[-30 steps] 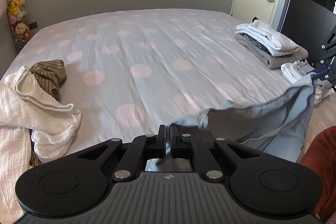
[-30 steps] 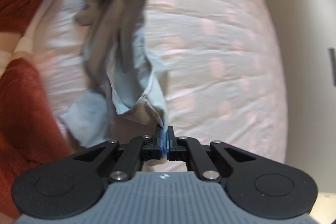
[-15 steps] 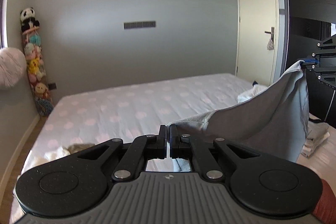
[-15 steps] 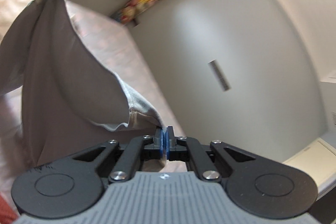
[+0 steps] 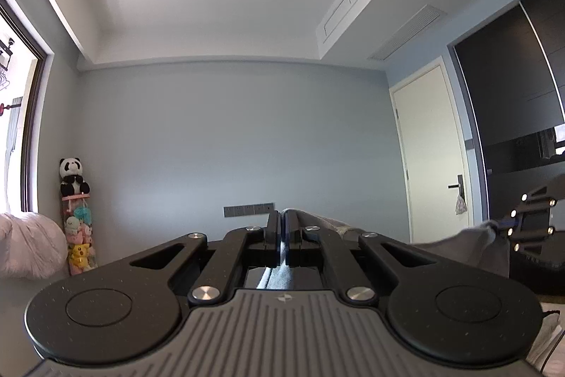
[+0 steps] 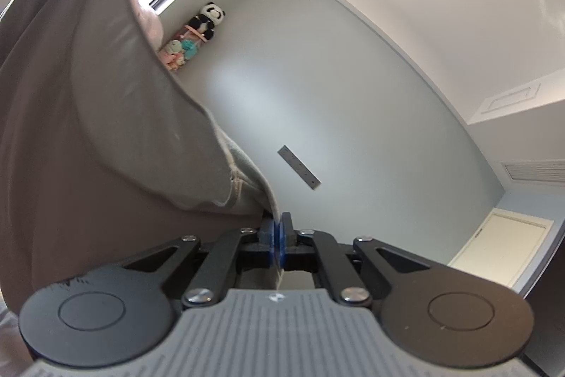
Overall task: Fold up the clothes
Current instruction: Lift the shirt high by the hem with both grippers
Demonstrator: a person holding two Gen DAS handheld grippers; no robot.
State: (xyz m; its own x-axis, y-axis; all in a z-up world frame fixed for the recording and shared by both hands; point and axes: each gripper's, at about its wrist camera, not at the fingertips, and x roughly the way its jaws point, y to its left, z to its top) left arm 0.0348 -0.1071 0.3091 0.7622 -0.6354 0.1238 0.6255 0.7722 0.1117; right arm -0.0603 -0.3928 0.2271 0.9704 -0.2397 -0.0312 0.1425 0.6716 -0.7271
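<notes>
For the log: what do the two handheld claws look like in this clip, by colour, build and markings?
Both look alike: matte black linkage arms with silver rivets, two round black discs at the rear, and a ribbed grey housing with a small round logo. The left claw has dark pads. The right claw has blue pads and faint scratch marks on its left disc. No sleeve or cable is clearly visible.

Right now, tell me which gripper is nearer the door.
Right. The right gripper shows in the left wrist view just beside the door, while the left gripper sits further left; both clamp the grey garment.
</notes>
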